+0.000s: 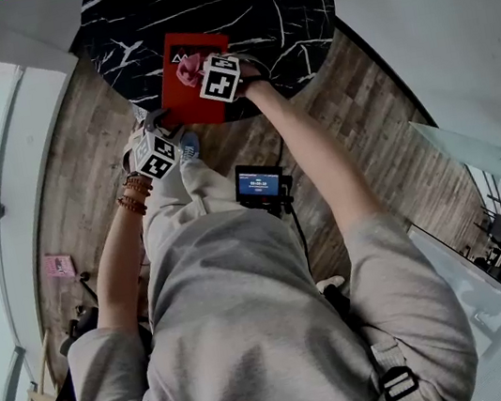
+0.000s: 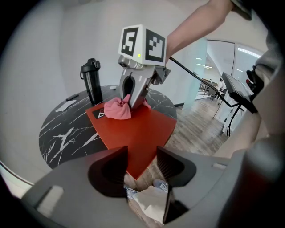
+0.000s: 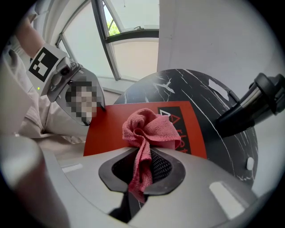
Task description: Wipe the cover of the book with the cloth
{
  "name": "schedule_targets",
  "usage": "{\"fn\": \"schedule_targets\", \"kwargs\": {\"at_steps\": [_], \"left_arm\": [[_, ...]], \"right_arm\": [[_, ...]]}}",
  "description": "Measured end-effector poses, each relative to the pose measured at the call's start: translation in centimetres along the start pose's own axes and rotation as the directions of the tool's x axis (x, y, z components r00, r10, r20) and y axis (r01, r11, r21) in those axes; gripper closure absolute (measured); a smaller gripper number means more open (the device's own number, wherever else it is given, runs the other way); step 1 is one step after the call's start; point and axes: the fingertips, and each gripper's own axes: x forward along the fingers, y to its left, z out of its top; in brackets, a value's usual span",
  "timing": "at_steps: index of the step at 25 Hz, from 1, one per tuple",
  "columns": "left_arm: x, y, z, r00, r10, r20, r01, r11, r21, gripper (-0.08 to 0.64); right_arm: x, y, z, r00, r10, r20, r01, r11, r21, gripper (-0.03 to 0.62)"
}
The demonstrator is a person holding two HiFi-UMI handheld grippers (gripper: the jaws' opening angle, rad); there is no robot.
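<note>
Book [image 1: 185, 91]: red, flat, smooth matte cover, lies at the 6 o'clock edge of the round black white-veined table [image 1: 285, 8], with its near corner overhanging. The right gripper [image 3: 142, 164] is clamped on a pink terry cloth [image 3: 149, 129], the bunched wad pressed on the cover toward the book's 12 o'clock end. The left gripper [image 2: 141, 167] has its jaws wide; the book's corner sits between them, unpressed. Wiping looks under way, and the 6 o'clock stretch of the cover is probably left to do.
</note>
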Motion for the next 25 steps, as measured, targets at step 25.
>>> {"fn": "schedule_targets", "kwargs": {"at_steps": [25], "left_arm": [[0.0, 0.0, 0.0, 1.0, -0.004, -0.008, 0.004, 1.0, 0.002, 0.362]], "right_arm": [[0.2, 4.0, 0.0, 0.999, 0.047, 0.016, -0.047, 0.999, -0.013, 0.538]]}}
